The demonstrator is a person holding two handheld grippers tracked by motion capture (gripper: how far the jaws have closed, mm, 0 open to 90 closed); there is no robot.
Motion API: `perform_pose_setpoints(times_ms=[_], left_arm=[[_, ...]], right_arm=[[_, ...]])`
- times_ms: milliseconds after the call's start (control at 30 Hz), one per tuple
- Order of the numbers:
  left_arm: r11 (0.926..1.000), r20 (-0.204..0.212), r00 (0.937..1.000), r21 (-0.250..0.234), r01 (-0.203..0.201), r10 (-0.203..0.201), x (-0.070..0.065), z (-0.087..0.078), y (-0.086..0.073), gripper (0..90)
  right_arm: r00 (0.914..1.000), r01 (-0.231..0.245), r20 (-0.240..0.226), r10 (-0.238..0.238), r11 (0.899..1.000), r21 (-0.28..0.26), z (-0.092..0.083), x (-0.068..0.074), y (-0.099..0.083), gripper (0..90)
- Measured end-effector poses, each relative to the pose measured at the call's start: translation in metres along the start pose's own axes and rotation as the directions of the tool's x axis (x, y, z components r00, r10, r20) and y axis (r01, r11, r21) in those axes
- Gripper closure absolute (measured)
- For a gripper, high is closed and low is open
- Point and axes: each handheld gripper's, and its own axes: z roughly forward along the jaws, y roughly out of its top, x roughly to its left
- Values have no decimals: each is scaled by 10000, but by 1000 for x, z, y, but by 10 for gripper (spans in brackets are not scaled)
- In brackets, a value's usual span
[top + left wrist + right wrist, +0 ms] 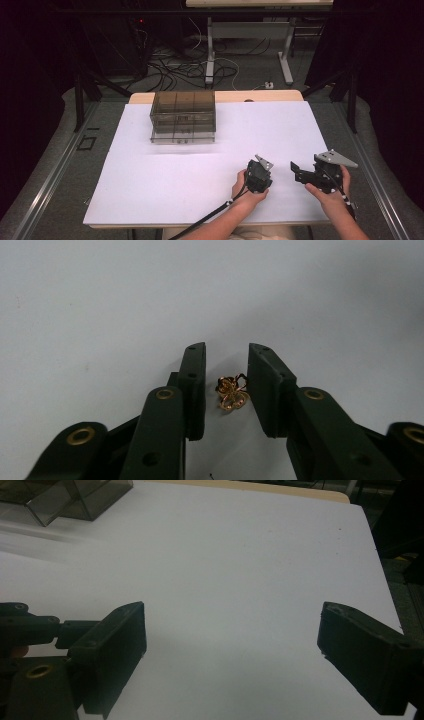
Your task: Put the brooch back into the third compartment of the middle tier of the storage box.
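— What stood at the left of the white table (165,175)?

— A smoky clear drawer box (183,116), well apart from both hands.

— And the left gripper (226,390)?

— Pointed down, jaws narrowed around a small gold earring (231,391) lying on the table; the right pad seemed to touch it, the left did not.

— The right gripper (232,645)?

— Wide open, nothing between its jaws.

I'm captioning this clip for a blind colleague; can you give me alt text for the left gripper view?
A small gold wire ornament shaped like looped petals lies on a white table surface between the left gripper's two black jaws. It sits against the right-hand jaw, with a gap to the other.
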Motion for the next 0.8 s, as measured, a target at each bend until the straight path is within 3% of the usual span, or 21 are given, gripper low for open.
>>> perform_pose_setpoints(times_ms=[367, 800], left_arm=[[9999, -10, 10000, -98, -80, 80, 0, 0, -1, 773], [9999, 145, 9999, -126, -35, 37, 3, -1, -2, 787]], right_arm=[[10000, -9, -13, 9, 10000, -33, 0, 0, 0, 121], [10000, -10, -3, 10, 10000, -20, 1, 0, 0, 127]])
